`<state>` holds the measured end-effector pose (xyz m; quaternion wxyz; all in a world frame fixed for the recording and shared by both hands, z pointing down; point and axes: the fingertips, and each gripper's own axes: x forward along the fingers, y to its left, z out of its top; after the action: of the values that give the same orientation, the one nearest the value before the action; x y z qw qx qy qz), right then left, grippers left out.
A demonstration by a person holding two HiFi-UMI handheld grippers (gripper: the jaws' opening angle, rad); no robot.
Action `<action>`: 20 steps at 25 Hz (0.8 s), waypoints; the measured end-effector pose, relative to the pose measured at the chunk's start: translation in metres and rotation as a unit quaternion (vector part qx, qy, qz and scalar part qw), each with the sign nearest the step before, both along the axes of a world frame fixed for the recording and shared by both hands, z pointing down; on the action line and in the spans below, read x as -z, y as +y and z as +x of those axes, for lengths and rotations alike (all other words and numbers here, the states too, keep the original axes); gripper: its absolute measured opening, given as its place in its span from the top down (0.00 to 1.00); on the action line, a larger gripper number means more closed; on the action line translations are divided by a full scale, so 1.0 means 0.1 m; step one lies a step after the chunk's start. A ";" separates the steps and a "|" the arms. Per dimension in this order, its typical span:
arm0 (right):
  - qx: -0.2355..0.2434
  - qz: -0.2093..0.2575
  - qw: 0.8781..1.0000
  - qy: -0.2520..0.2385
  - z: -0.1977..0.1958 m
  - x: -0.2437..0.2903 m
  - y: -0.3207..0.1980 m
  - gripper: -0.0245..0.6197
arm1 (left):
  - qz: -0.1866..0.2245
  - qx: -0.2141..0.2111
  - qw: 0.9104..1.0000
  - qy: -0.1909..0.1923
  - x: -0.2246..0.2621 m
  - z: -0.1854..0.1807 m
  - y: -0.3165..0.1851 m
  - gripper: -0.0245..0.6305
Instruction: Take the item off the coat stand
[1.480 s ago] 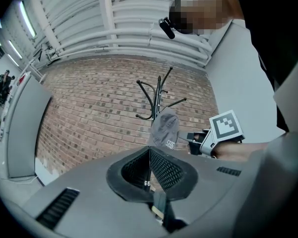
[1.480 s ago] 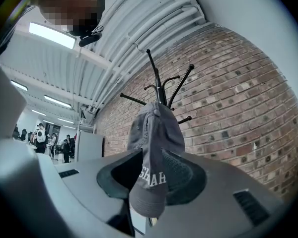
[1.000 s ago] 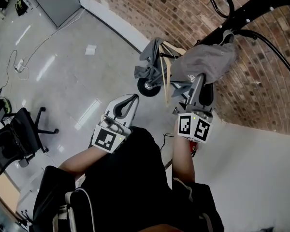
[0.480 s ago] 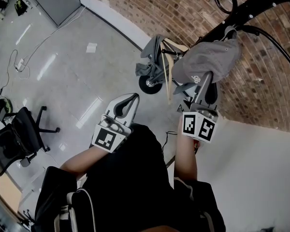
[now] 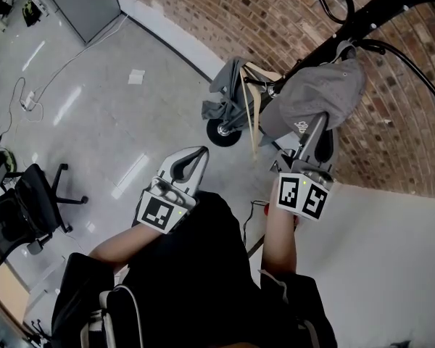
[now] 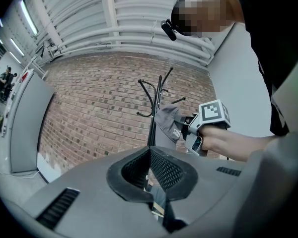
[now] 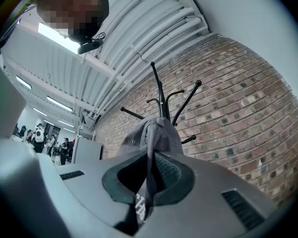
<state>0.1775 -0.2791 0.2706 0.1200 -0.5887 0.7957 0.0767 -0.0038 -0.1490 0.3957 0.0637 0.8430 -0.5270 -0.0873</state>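
A grey cap [image 5: 326, 93] hangs against the black coat stand [image 5: 370, 17], close under one of its hooks. My right gripper [image 5: 315, 127] reaches up from below and is shut on the cap's brim. In the right gripper view the cap [image 7: 151, 133] fills the space between the jaws of that gripper [image 7: 148, 182], and the coat stand [image 7: 161, 95] rises behind it. My left gripper [image 5: 193, 159] is held low to the left, shut and empty. The left gripper view shows its jaws [image 6: 150, 151] pointing at the cap [image 6: 168, 120] and the coat stand [image 6: 153, 108].
A wheeled cart [image 5: 228, 107] draped with grey cloth and holding wooden sticks stands by the brick wall [image 5: 275, 13]. A black office chair [image 5: 22, 209] sits at the far left. A cable [image 5: 25, 93] and a sheet of paper [image 5: 135, 75] lie on the floor.
My right gripper has shifted to the right and slightly down in the head view, and the cap has moved right with it. The left gripper has dropped only slightly.
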 end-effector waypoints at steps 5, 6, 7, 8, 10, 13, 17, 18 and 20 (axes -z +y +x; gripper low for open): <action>-0.006 0.009 1.000 0.000 -0.02 0.06 0.09 0.92 | -0.001 0.002 1.000 0.005 0.03 -0.10 0.02 0.93; -0.009 0.011 1.000 0.000 -0.02 0.09 0.09 0.92 | 0.006 0.003 1.000 0.012 0.11 -0.12 0.00 0.93; -0.012 0.012 1.000 0.000 -0.02 0.12 0.11 0.92 | 0.011 0.000 1.000 0.016 0.17 -0.12 -0.01 0.93; -0.014 0.014 1.000 0.001 -0.02 0.15 0.13 0.92 | 0.011 -0.006 1.000 0.017 0.18 -0.11 0.00 0.93; -0.019 0.019 1.000 0.005 -0.01 0.21 0.17 0.92 | 0.003 -0.024 1.000 0.016 0.13 -0.03 0.04 0.93; -0.029 0.023 0.999 0.008 0.03 0.28 0.19 0.92 | -0.002 -0.049 0.999 0.006 0.09 0.06 0.07 0.93; -0.044 0.028 0.999 0.007 0.08 0.37 0.23 0.92 | 0.000 -0.059 0.998 -0.004 0.09 0.04 0.08 0.93; -0.046 0.029 0.998 0.008 0.08 0.39 0.24 0.92 | -0.001 -0.061 0.998 -0.003 0.09 0.04 0.08 0.93; -0.050 0.030 0.998 0.009 0.09 0.42 0.26 0.92 | -0.002 -0.064 0.998 -0.002 0.10 0.04 0.08 0.93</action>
<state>0.1865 -0.2533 0.2287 0.1264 -0.6234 0.7636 0.1115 -0.0003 -0.1406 0.3854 0.0700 0.8751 -0.4721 -0.0797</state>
